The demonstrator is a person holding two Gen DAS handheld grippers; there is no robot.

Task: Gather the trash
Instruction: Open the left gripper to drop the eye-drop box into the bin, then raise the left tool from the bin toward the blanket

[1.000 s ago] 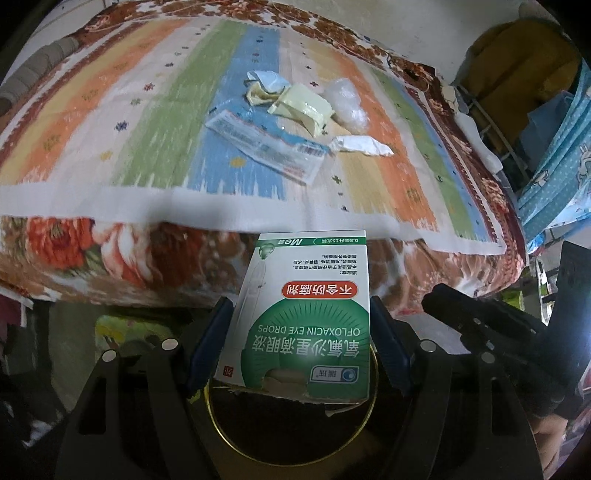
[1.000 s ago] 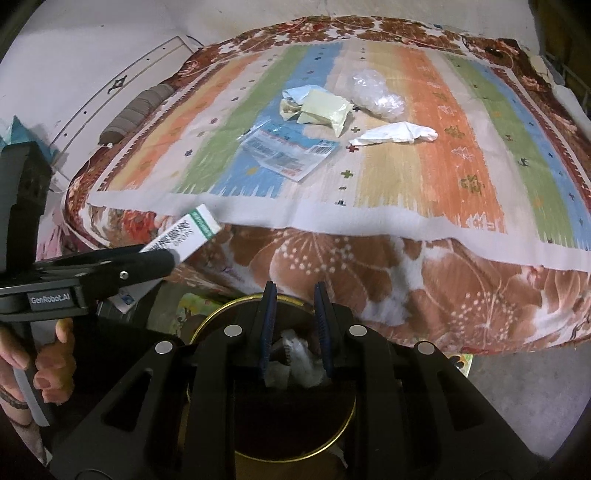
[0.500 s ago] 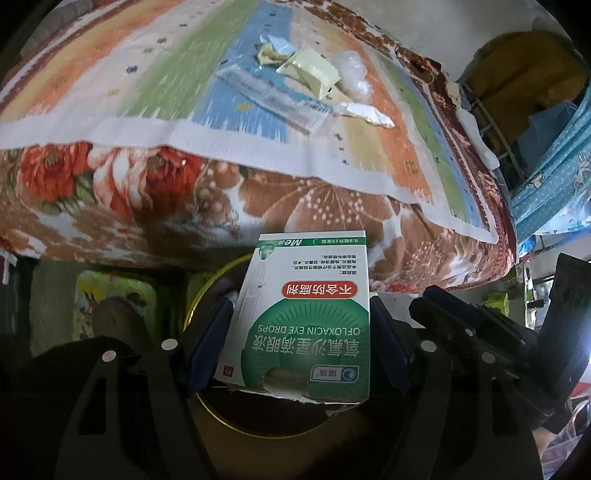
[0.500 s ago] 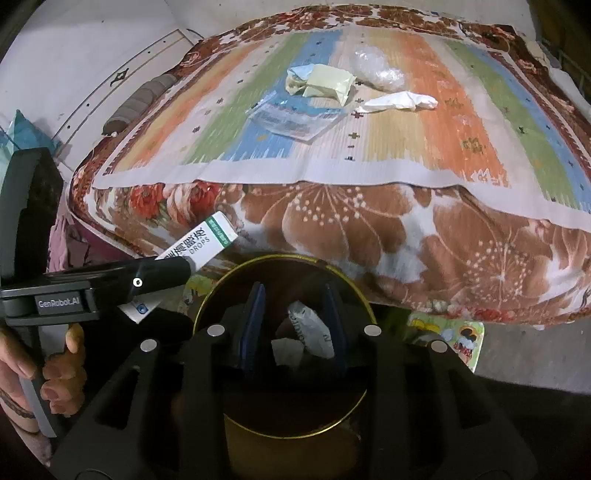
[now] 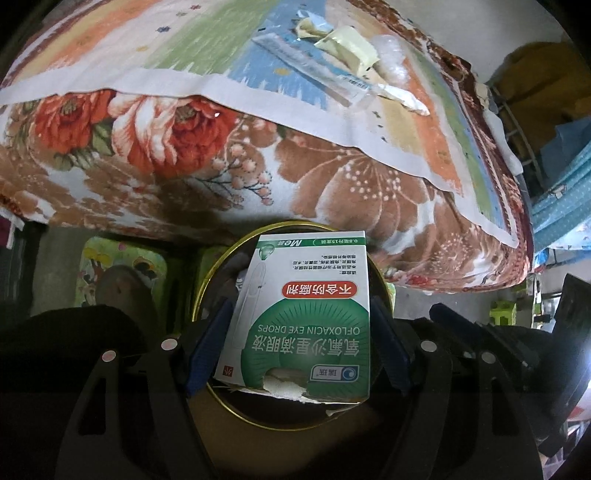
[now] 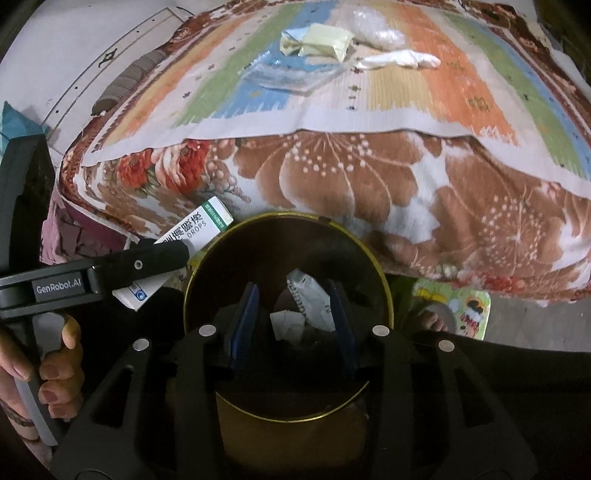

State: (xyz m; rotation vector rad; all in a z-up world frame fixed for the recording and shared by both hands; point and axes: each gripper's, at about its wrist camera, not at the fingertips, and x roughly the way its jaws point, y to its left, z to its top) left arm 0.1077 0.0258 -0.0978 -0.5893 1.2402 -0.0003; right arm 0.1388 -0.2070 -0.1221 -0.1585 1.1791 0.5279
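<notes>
My left gripper (image 5: 299,306) is shut on a green and white eye-drops box (image 5: 306,314), holding it upright over the gold-rimmed bin (image 5: 221,266). In the right wrist view the same box (image 6: 207,225) pokes out beyond the left gripper's fingers (image 6: 159,254), at the bin's left rim (image 6: 199,266). My right gripper (image 6: 293,291) hangs over the bin mouth with its jaws opening. A crumpled white wrapper (image 6: 308,299) lies loose between and below them inside the bin, and no pad touches it.
On the striped bed cover lie a yellow packet (image 6: 325,40), a clear printed sleeve (image 6: 291,75), a white tissue (image 6: 399,59) and a clear plastic bag (image 6: 369,26). The floral blanket (image 6: 369,184) hangs just behind the bin. A person's foot (image 6: 432,321) rests on a cartoon mat.
Both grippers sank toward the bin, and the bed slid up in both views. The right jaws spread apart and let go of the crumpled wrapper. The left still grips the box.
</notes>
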